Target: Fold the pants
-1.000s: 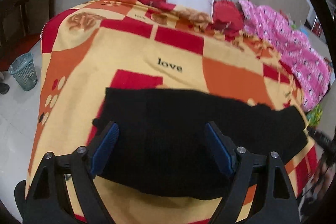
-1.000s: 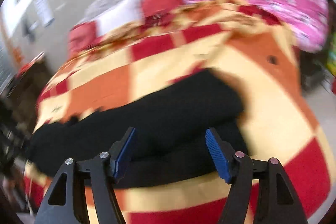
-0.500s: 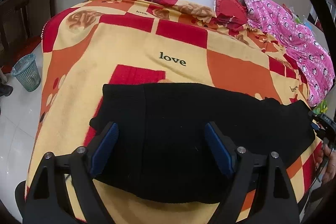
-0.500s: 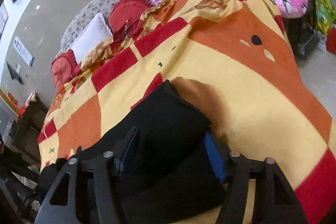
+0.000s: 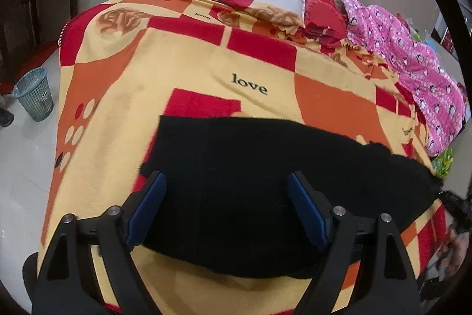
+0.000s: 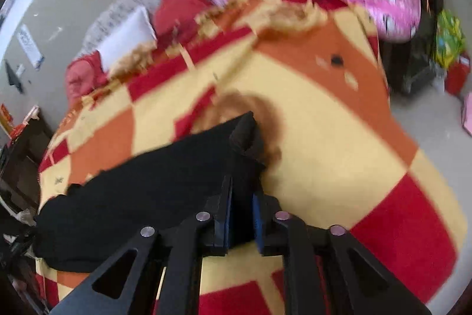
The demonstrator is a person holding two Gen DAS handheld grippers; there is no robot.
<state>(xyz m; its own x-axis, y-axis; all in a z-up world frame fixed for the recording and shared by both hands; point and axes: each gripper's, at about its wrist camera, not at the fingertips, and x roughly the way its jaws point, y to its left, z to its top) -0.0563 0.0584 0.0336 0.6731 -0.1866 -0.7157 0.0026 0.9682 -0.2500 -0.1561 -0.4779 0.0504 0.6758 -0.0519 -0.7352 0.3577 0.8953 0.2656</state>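
So the pants (image 5: 265,182) are laid across the near end of the bed (image 5: 183,61), on the blanket, looking like one long black band. My guess is they're already folded lengthwise, leg over leg, but the cross folds aren't done yet.

My right gripper (image 6: 240,219) is clamped shut on one end of the pants, with a bit of fabric bunched up just past the fingers. My left gripper (image 5: 225,205) is wide open and hangs over the other end, gripping nothing.

What's left, I reckon: bring the pinched end over toward the other end, then flatten it.

Hard to read: black on black, so I can't really pick out seams or count layers. The right view is motion-blurred. I can't tell which end is waist and which is cuffs.
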